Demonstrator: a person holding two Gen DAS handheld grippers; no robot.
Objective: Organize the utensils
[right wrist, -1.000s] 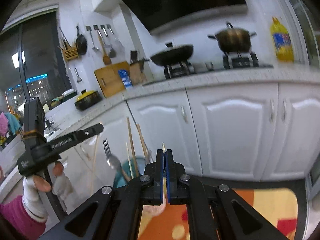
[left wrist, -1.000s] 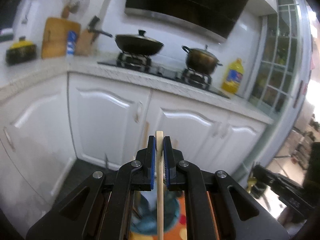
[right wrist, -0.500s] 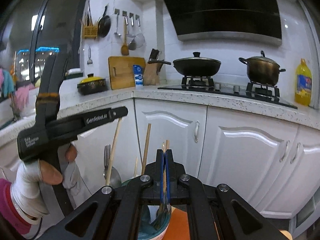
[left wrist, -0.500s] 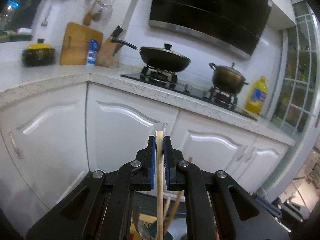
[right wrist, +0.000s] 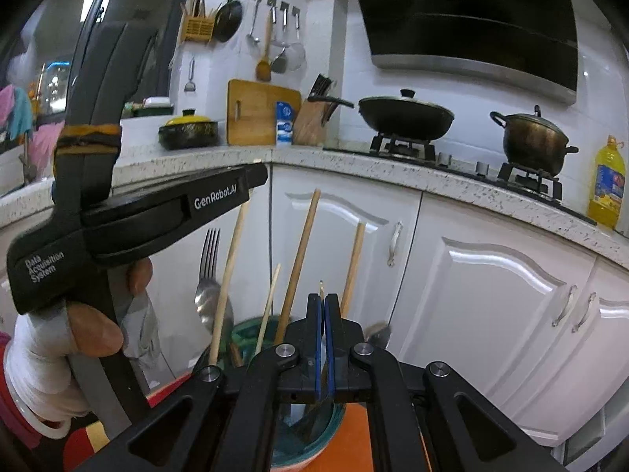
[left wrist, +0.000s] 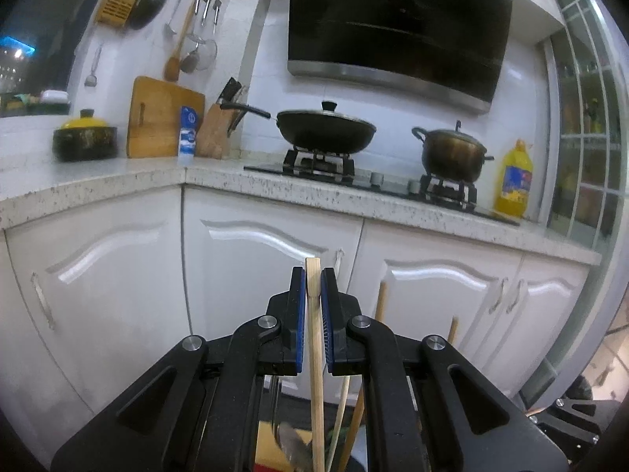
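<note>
My left gripper (left wrist: 313, 277) is shut on a pale wooden chopstick (left wrist: 315, 373) that stands upright between its blue pads. The right wrist view shows this gripper (right wrist: 257, 175) from the side, held by a gloved hand (right wrist: 94, 330), with the chopstick (right wrist: 230, 271) slanting down into a teal bowl (right wrist: 251, 330). A fork (right wrist: 211, 251), a spoon (right wrist: 204, 305) and several wooden sticks stand in that bowl. My right gripper (right wrist: 322, 301) is just in front of the bowl, shut on a thin wooden stick (right wrist: 321, 284) whose tip pokes up between the pads.
White cabinet doors (right wrist: 491, 275) stand close behind the bowl under a speckled counter (left wrist: 275, 188). On the counter are a wok (left wrist: 326, 129), a pot (left wrist: 452, 153), a yellow oil bottle (left wrist: 513, 181), a cutting board (left wrist: 161, 118) and a knife block (left wrist: 214, 133). An orange mat (right wrist: 354, 448) lies under the bowl.
The right gripper rolled level and closed in on the bowl. The left gripper sank with its chopstick, whose lower end now slants into the bowl. Both grips stayed the same.
</note>
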